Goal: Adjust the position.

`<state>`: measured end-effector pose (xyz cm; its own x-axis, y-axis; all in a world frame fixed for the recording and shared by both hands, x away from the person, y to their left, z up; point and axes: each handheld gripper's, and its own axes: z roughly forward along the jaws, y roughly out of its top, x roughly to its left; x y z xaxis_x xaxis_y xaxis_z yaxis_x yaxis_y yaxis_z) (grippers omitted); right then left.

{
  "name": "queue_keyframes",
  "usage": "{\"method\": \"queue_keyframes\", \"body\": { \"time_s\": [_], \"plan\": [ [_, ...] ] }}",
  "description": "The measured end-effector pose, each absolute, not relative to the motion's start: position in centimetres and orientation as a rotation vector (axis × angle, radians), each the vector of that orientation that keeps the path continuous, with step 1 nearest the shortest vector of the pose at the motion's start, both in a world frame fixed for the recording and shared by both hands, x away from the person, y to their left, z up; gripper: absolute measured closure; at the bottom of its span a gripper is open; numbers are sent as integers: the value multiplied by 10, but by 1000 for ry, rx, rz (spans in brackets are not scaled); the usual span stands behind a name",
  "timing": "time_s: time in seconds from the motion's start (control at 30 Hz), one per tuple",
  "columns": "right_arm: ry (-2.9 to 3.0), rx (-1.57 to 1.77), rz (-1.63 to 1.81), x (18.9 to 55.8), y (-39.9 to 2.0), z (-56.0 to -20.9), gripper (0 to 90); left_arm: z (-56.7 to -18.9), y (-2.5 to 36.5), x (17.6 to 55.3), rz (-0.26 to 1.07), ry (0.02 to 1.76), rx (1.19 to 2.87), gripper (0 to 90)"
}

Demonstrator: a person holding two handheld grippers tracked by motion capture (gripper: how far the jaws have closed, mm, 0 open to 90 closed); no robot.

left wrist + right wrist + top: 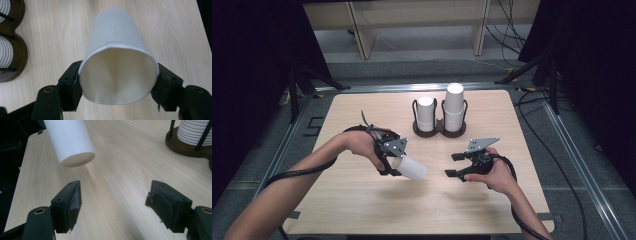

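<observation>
The jaws of the left gripper pinch a white paper cup by its rim, squeezing the mouth slightly oval, while the right gripper hangs with jaws apart and empty just beside it. The cup lies tilted above the worktop, base pointing toward the right gripper. For a clean handover, the right one should likely close gently around the base, since the thin wall buckles easily. The holder with two cup stacks stands behind.

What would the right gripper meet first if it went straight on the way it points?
Probably the base of the white cup held by the left gripper; the right gripper is open, though depth is hard to judge.
</observation>
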<state>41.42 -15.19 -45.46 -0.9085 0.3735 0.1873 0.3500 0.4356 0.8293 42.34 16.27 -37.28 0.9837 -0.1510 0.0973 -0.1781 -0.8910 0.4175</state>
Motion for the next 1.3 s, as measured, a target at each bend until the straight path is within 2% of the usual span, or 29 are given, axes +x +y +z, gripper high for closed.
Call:
{"method": "queue_keyframes", "body": {
  "time_s": [1.3],
  "plan": [
    [2735, 550, 1434, 414, -121, -447, 273, -370, 147, 426, 52, -288, 2877, 333]
  ]
}}
